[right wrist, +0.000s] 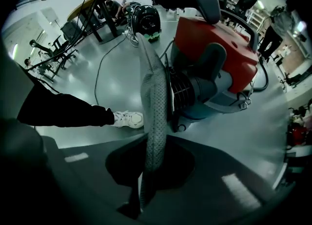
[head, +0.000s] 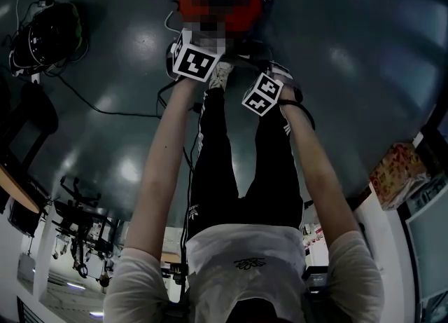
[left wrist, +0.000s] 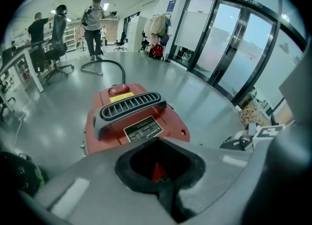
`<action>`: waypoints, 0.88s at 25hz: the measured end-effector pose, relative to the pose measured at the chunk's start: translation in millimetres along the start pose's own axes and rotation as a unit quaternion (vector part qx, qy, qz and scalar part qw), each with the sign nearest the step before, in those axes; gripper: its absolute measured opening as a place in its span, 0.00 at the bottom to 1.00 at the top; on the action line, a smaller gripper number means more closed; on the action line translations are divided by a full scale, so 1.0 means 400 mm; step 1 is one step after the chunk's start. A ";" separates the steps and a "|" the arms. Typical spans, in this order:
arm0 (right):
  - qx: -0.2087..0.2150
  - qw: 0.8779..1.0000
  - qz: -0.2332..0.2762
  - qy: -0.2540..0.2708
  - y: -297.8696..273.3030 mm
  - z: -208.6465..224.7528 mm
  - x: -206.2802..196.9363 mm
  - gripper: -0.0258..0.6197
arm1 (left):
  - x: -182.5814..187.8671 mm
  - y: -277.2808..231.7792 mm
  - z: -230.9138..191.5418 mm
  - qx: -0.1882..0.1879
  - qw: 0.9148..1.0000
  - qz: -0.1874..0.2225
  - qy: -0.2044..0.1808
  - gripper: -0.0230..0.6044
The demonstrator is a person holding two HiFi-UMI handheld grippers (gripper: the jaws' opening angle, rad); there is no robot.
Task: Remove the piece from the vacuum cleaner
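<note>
The red vacuum cleaner (head: 245,8) stands on the floor just ahead of the person's feet, its grey handle and label on top (left wrist: 131,112). My right gripper (right wrist: 141,190) is shut on a flat grey mesh filter piece (right wrist: 152,107), held edge-on and upright beside the vacuum's open grilled end (right wrist: 181,92). My left gripper (left wrist: 163,190) is shut at the vacuum's near edge, with red body showing through the gap behind its jaws. From the head view the left gripper (head: 199,45) is at the vacuum and the right gripper (head: 250,69) a little nearer.
A black cable (head: 105,108) runs across the floor to a dark helmet and gear (head: 52,31). The vacuum hose (left wrist: 105,65) lies beyond the machine. People (left wrist: 92,19), chairs and desks stand further off, glass doors (left wrist: 229,48) to the right. A white shoe (right wrist: 127,118) is nearby.
</note>
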State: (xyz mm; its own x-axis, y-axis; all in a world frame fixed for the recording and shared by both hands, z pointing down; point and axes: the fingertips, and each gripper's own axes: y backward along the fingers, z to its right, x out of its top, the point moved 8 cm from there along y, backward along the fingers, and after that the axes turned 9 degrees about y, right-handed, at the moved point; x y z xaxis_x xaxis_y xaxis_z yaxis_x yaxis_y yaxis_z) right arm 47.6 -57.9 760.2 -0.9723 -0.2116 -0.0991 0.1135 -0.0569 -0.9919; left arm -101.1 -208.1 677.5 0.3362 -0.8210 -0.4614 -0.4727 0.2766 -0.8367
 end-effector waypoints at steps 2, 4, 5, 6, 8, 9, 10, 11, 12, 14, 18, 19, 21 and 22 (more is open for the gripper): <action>0.003 1.000 0.004 0.000 -0.001 -0.006 0.003 0.09 | 0.001 -0.001 0.000 -0.002 1.000 0.000 0.000 0.04; 0.010 1.000 0.006 0.003 0.002 -0.008 0.009 0.09 | 0.000 -0.002 -0.001 -0.003 1.000 0.000 -0.001 0.04; 0.012 1.000 0.008 0.003 0.002 -0.011 0.010 0.09 | -0.001 -0.002 -0.002 -0.004 1.000 -0.001 -0.001 0.04; 0.013 1.000 0.011 -0.002 0.001 -0.014 0.009 0.09 | -0.001 -0.002 -0.002 -0.005 1.000 -0.002 -0.001 0.04; 0.015 1.000 0.017 -0.013 0.002 -0.018 0.007 0.09 | 0.000 -0.002 -0.001 -0.006 1.000 -0.002 -0.004 0.04; 0.014 1.000 0.018 -0.015 0.003 -0.020 0.007 0.09 | 0.001 -0.001 -0.001 -0.006 1.000 -0.001 -0.006 0.04; 0.013 1.000 0.019 -0.013 0.003 -0.023 0.008 0.09 | 0.001 0.000 0.000 -0.005 1.000 0.000 -0.007 0.04; 0.012 1.000 0.019 -0.008 0.004 -0.026 0.010 0.09 | 0.001 0.001 -0.001 -0.003 1.000 0.002 -0.006 0.04; 0.010 1.000 0.018 -0.003 0.005 -0.029 0.011 0.09 | 0.000 0.001 -0.001 -0.002 1.000 0.002 -0.004 0.04; 0.010 1.000 0.017 0.003 0.008 -0.033 0.010 0.09 | -0.001 0.002 -0.001 -0.001 1.000 0.001 0.000 0.04; 0.020 1.000 0.019 0.007 0.011 -0.038 0.013 0.09 | 0.004 0.003 -0.002 -0.005 1.000 -0.008 0.000 0.04; 0.022 1.000 0.020 0.007 0.011 -0.038 0.013 0.09 | 0.006 0.002 -0.003 -0.006 1.000 -0.009 -0.001 0.04; 0.021 1.000 0.021 0.006 0.012 -0.039 0.010 0.09 | 0.006 0.001 -0.002 -0.008 1.000 -0.011 -0.003 0.04; 0.020 1.000 0.023 0.003 0.014 -0.040 0.010 0.09 | 0.005 0.000 -0.002 -0.008 1.000 -0.010 -0.003 0.04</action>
State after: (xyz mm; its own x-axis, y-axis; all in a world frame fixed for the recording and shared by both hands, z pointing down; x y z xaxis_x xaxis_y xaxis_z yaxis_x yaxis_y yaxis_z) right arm 41.2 -43.6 753.0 -0.9672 -0.2085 -0.1453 0.1662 -0.0866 -0.9823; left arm -101.1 -210.2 676.7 0.3510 -0.8226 -0.4473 -0.4792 0.2526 -0.8406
